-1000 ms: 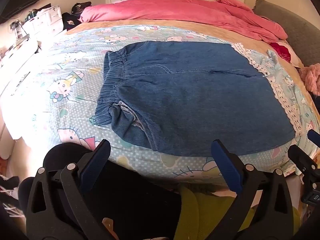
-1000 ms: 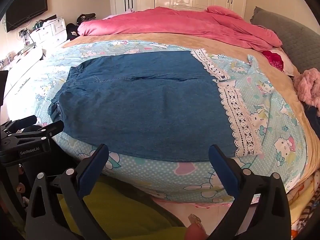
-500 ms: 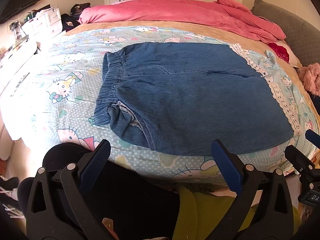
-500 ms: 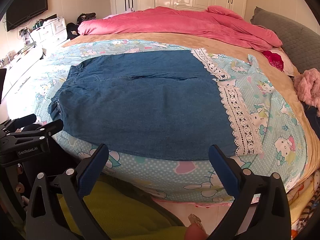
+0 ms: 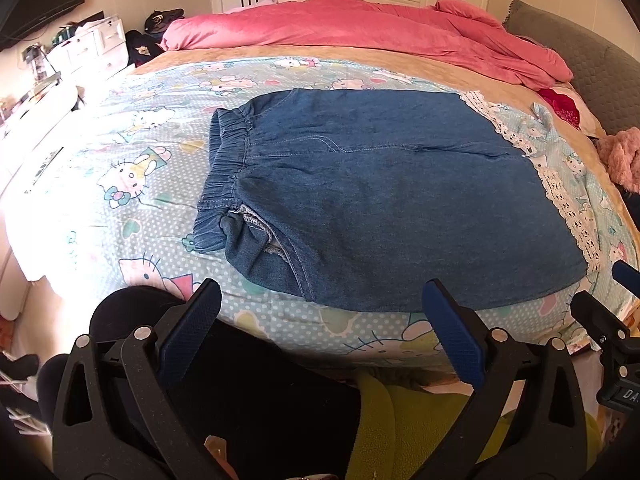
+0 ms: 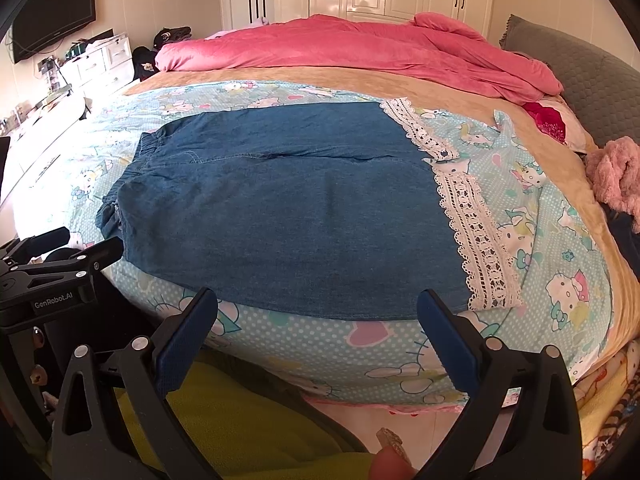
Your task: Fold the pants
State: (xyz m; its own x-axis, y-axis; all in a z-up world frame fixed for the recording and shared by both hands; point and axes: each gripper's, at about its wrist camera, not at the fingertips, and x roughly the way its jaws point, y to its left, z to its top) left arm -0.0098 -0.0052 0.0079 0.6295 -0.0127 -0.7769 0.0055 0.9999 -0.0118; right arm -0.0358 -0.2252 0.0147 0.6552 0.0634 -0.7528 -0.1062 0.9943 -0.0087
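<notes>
**Both tools off the cloth, next fold to set up**

My left tool (image 5: 320,312) hangs spread wide, empty, just short of the near edge of the bed (image 5: 120,152). My right tool (image 6: 318,320) is the same: fingers apart, nothing between them, held off the mattress edge. Neither touches the pants (image 5: 392,200).

The pants lie flat on the cartoon-print sheet near the bed's near side, a blue denim rectangle. The elastic waistband (image 5: 228,164) is at my left. The lace hem (image 6: 476,232) is at my right. A seam line runs along the middle, so I judge that the legs lie side by side or one lengthwise fold is done; I cannot tell which. At the near-left corner some fabric (image 5: 256,240) is bunched and turned, showing a pale inner seam.

To do the next step well, I judge I should first tidy that bunched corner with the left tool, or the fold will trap a lump. Then I pinch both layers at the edge, not the top one alone. The left tool goes to the waistband's near corner, the right to the lace hem's near corner. I lift low, keep the cloth taut between the tools, and lay hem to waistband with edges lined up.

The pink quilt (image 6: 360,52) lies well behind, out of the way.
</notes>
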